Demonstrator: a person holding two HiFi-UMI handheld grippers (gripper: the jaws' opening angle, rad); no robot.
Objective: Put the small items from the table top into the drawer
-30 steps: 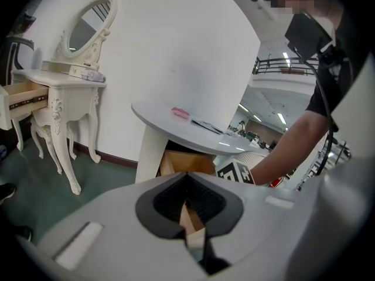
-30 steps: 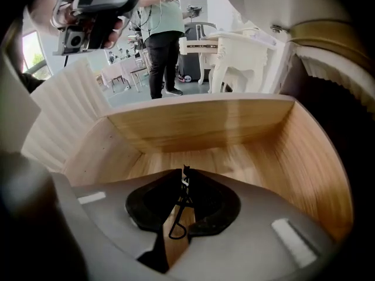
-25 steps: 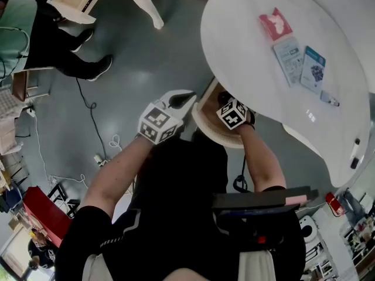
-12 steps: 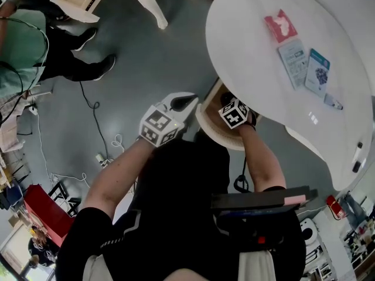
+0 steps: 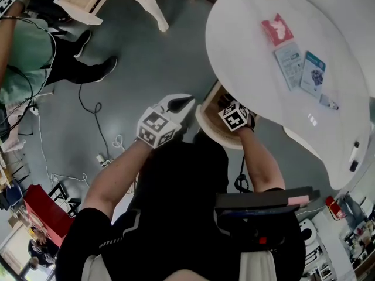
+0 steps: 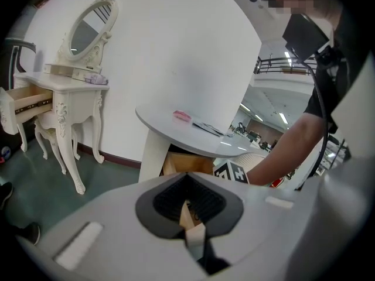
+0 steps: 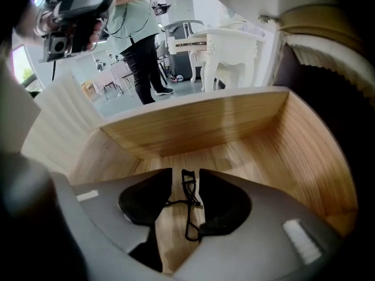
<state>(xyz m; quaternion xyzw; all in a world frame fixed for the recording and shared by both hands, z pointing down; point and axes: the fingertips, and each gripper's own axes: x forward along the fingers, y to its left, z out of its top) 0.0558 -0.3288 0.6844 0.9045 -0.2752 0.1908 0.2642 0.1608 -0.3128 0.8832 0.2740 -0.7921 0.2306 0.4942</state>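
The table's wooden drawer (image 5: 206, 117) stands pulled out under the round white table (image 5: 246, 57). My right gripper (image 7: 186, 179) reaches into it; its marker cube (image 5: 235, 116) shows at the table's edge. Its jaws are opening, and a black eyelash curler (image 7: 188, 201) lies on the drawer floor (image 7: 234, 154) between them, with the pads off it. My left gripper (image 5: 188, 102) hovers just left of the drawer front, shut and empty. On the table top lie a red packet (image 5: 276, 29), a pale blue packet (image 5: 289, 63), a blue-and-white packet (image 5: 313, 72) and a small tube (image 5: 329, 102).
A person in a green top (image 5: 23, 40) stands at the upper left. A white dressing table (image 6: 64, 92) with a mirror and an open drawer stands beyond the left gripper. A cable (image 5: 94, 107) runs over the grey floor. A dark pen (image 5: 353, 157) lies near the table's right edge.
Both grippers stay almost where they were, the right one at the drawer. The person in the green top has come further into view at the upper left.
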